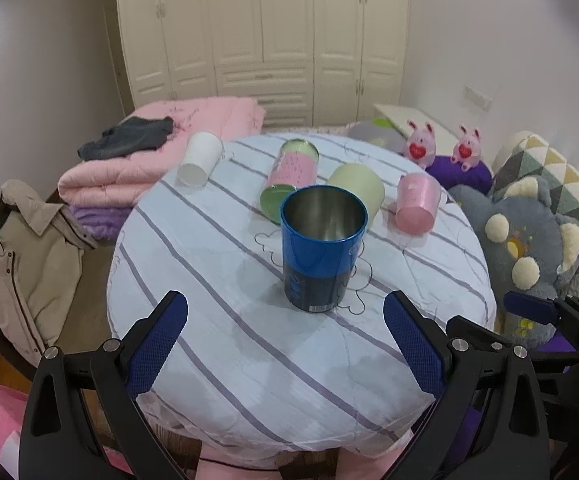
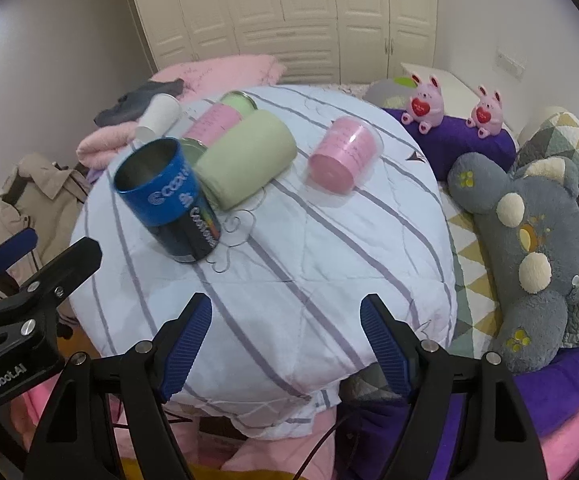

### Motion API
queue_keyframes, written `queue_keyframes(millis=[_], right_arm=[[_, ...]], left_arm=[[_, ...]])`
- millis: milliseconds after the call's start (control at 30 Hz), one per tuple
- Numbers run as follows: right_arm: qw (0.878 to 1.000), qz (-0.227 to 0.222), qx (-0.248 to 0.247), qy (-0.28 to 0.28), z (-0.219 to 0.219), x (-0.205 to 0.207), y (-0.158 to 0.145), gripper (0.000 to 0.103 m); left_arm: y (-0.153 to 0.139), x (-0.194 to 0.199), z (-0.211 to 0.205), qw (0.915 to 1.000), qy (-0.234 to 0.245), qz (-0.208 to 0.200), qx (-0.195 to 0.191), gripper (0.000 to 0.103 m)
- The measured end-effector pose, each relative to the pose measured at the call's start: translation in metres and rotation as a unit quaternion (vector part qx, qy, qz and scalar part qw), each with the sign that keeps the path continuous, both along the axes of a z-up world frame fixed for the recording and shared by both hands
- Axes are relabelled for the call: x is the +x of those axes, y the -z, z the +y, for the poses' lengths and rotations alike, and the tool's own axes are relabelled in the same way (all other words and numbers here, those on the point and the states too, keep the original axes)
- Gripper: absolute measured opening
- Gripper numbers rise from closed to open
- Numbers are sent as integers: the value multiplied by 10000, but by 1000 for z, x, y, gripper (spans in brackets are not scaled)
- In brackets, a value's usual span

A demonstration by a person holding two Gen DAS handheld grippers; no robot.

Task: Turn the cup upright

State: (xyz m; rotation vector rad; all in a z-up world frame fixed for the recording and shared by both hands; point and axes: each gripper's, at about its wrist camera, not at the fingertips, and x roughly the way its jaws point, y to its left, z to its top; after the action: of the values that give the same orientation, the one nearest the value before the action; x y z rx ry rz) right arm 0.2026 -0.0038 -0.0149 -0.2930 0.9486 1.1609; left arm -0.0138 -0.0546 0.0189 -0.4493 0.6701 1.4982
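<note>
While we hold both sets of tongs low at the near edge of the round counter point(image 1: 217, 360), each is spread wide and pinching nothing. The left tongs point(image 1: 285, 324) show their blue ribbed pads point(image 1: 157, 344) either side of the striped white cloth, and the right tongs point(image 2: 285, 332) frame the same cloth a little further right.

Just beyond our left tongs stands the blue cup point(image 1: 323, 248), upright on its dark base with the open mouth up and the shiny metal inside showing. In the right wrist view it sits to the left, near the counter's left side point(image 2: 169, 196), with white lettering on its blue band.

Behind it lie the others, all on their sides. The pale green cup point(image 2: 245, 160) rests just behind the blue one; whether they touch we cannot tell. To its right, apart from it, lies the pink cup point(image 2: 343, 156). Further back and left is a pink can with green ends point(image 1: 291, 176), and at the far left edge the white cup point(image 1: 199, 158).

Past the counter we see folded pink bedding point(image 1: 129, 168) on the left, a grey plush toy point(image 2: 529, 248) on the right, two pink plush bunnies point(image 2: 425, 102), and cream wardrobe doors point(image 1: 261, 32) on the far wall.
</note>
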Motion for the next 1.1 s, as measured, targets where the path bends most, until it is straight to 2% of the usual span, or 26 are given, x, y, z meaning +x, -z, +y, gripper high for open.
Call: queue_keyframes(millis=[167,267,600,967,1100], right_arm=[[9992,-159,347,92,-7,-13,2,78],[9978,-100,654,63,-12,-21,8,78],[9933,-253,1115,175,-20,-29,17,78],[9795,-753,1846,301,-34,-49,7,79],[9760,-980,1934,215,-31,-60,8,79]], left_arm=[[4,-5,-10,9993,105,4,358,100],[9,-10,-16,9982,114,-31,592,100],[22,-25,-18,9948,73,-30,1019,100],[27,-44,-19,9920,6,-224,1239,100],[30,-45,-18,9919,23,-227,1250,100]])
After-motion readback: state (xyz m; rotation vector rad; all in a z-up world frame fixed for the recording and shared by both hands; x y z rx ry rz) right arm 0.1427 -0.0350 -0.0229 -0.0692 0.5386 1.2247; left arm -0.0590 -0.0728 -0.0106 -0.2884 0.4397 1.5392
